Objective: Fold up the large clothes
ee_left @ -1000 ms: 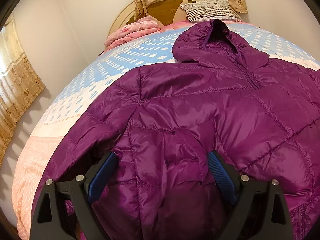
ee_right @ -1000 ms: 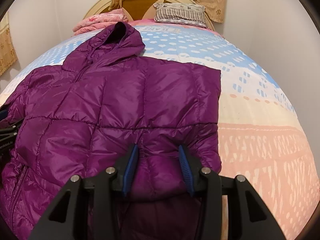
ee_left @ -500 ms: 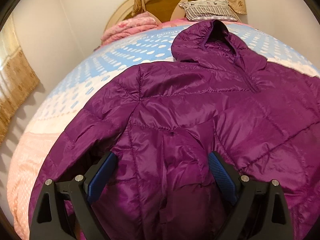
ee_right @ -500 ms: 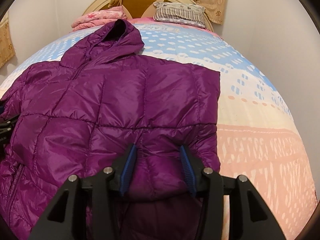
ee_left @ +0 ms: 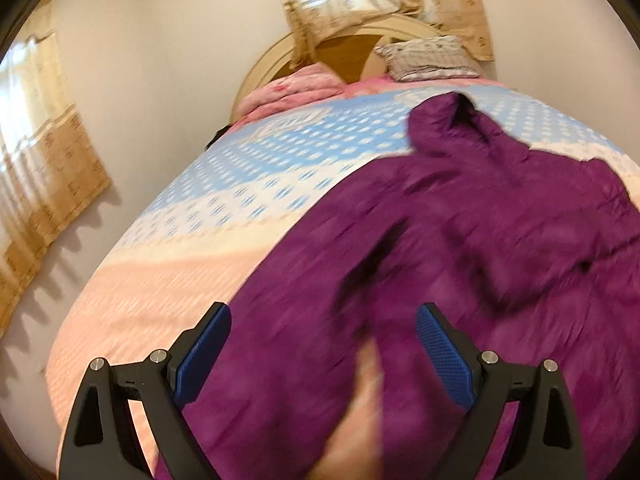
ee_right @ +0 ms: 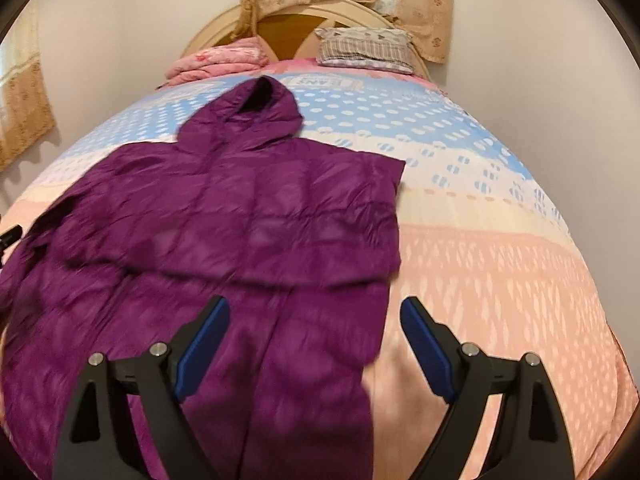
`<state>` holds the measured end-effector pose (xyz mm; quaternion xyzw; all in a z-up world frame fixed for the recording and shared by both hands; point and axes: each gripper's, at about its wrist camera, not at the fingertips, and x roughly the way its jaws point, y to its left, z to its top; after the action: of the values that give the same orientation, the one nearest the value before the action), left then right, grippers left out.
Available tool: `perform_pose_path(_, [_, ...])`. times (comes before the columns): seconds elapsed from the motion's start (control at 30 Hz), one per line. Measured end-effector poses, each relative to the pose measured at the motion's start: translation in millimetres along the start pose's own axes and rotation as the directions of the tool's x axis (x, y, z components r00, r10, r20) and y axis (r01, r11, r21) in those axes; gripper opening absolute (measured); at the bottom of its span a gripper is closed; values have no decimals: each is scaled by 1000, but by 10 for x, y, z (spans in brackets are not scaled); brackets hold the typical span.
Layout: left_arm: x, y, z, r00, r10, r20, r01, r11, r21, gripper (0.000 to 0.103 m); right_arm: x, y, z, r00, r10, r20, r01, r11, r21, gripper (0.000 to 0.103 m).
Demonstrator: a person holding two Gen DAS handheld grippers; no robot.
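The purple hooded puffer jacket lies flat on the bed, hood toward the headboard, long axis running from me to the pillow. Both sleeves look folded in, and its hem end lies nearest me, under both hands. My right fingers have just been opening and now stand wide, holding nothing. My left fingers also stand wide and empty. Bare bedspread lies open on either side.
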<state>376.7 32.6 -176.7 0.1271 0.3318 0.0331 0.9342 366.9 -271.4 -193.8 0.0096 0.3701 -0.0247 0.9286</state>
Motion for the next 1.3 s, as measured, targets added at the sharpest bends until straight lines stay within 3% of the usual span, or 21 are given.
perform_pose_path(0.2, [-239, 826, -735, 994, 73, -85, -81, 992, -96, 94, -400, 150, -334, 999, 32, 38, -32, 999, -5, 94])
perform_pose_path(0.37, [-486, 1236, -1197, 988, 84, -129, -107, 977, -186, 94, -565, 456, -474, 995, 62, 73, -61, 998, -13, 94])
perform_pose_path(0.57, [-448, 1302, -1497, 979, 15, -203, -70, 961, -266, 94, -746, 982, -672, 987, 131, 98, -122, 988, -95, 94])
perform_pose_path(0.73, [-364, 1202, -1647, 975, -9, -221, -50, 964, -260, 91, -833, 1285, -863, 976, 188, 109, -173, 975, -138, 95])
perform_pose_path(0.8, [-392, 1200, -1691, 979, -71, -190, 14, 958, -285, 61, -832, 1338, -905, 974, 197, 109, -182, 974, -135, 95])
perform_pose_path(0.83, [-416, 1182, -1688, 980, -80, -180, 26, 959, -281, 54, -819, 1340, -911, 973, 200, 111, -186, 974, -127, 95])
perform_pose_path(0.9, [-467, 1129, -1645, 983, -68, -173, 28, 974, -225, 11, -824, 1337, -925, 972, 206, 115, -193, 975, -111, 95])
perform_pose_path(1.0, [-568, 1205, -1546, 985, -63, -158, 23, 970, -243, 3, -814, 1263, -924, 972, 198, 124, -189, 979, -81, 95])
perform_pose_path(1.13, [-779, 1431, -1331, 996, 29, -87, -50, 969, -241, 2, -807, 1087, -943, 974, 180, 137, -179, 984, -20, 95])
perform_pose_path(1.3, [-888, 1674, -970, 995, 93, -26, -96, 960, -263, 2, -763, 799, -954, 979, 151, 138, -164, 982, 93, 95])
